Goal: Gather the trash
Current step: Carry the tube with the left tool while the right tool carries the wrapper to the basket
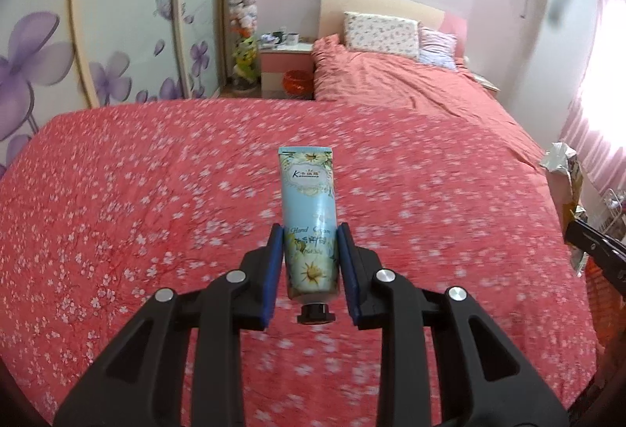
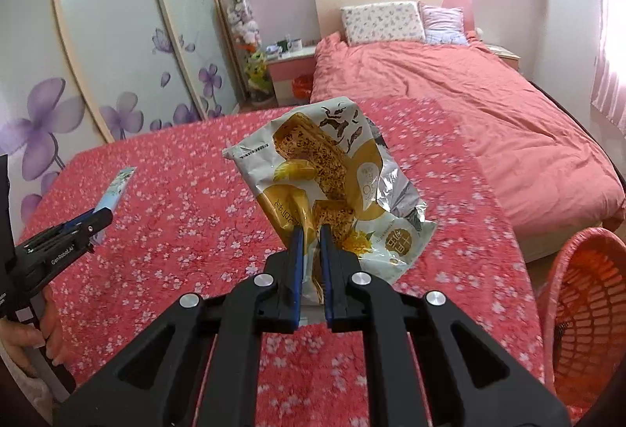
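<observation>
With the left gripper clamped on a tube and the right gripper pinching a wrapper, the carry step is in hand; next, both go to the basket.

We hold the right claw closed on a crumpled yellow and white snack bag, lifted above the red flowered bedcover. At nine o'clock the left claw grips a light blue tube; a hand holds its handle. At four o'clock stands an orange basket. At one o'clock lie two pillows.
</observation>
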`<state>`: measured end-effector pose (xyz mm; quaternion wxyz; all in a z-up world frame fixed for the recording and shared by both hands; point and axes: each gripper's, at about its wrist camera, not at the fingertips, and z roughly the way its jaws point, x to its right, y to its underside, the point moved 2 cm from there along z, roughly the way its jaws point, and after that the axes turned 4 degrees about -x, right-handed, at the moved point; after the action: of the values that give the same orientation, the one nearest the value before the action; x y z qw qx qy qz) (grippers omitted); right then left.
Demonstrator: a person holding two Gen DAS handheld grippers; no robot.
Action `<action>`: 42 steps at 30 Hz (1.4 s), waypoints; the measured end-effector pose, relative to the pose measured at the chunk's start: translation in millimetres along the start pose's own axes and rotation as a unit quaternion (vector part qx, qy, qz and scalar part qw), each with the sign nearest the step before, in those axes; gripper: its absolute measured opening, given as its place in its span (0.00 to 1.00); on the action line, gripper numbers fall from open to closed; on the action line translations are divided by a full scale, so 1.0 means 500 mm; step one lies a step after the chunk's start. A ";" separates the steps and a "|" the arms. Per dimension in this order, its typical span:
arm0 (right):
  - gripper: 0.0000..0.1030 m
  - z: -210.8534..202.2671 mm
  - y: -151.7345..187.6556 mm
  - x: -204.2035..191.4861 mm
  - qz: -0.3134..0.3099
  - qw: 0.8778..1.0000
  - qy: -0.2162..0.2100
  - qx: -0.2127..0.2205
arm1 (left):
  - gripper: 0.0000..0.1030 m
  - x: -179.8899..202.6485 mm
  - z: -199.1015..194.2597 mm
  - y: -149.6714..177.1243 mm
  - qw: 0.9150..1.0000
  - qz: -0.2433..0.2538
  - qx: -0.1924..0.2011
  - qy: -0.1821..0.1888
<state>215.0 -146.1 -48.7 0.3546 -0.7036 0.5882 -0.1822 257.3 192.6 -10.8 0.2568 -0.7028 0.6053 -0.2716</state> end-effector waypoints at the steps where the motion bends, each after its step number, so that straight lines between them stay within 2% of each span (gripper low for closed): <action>1: 0.09 -0.014 0.002 0.004 0.004 1.000 0.001 0.007 | 0.27 0.007 -0.008 -0.001 1.000 0.004 0.002 0.003; 8: 0.09 -0.085 0.022 0.036 0.030 0.999 0.000 0.039 | 0.27 0.096 -0.070 -0.010 0.999 0.032 0.018 0.029; 23: 0.09 -0.208 0.060 0.137 0.065 0.992 0.047 0.092 | 0.27 0.305 -0.141 0.002 0.990 0.104 0.034 0.093; 32: 0.09 -0.272 0.093 0.228 0.107 0.985 0.077 0.114 | 0.27 0.450 -0.157 0.029 0.978 0.144 0.030 0.145; 42: 0.09 -0.323 0.134 0.333 0.164 0.971 0.116 0.133 | 0.27 0.630 -0.163 0.080 0.958 0.191 0.017 0.213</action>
<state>99.6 -355.5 -13.0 0.3993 -0.5183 0.7032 -0.2784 210.2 -127.5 42.8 0.1813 -0.4957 0.7640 -0.3711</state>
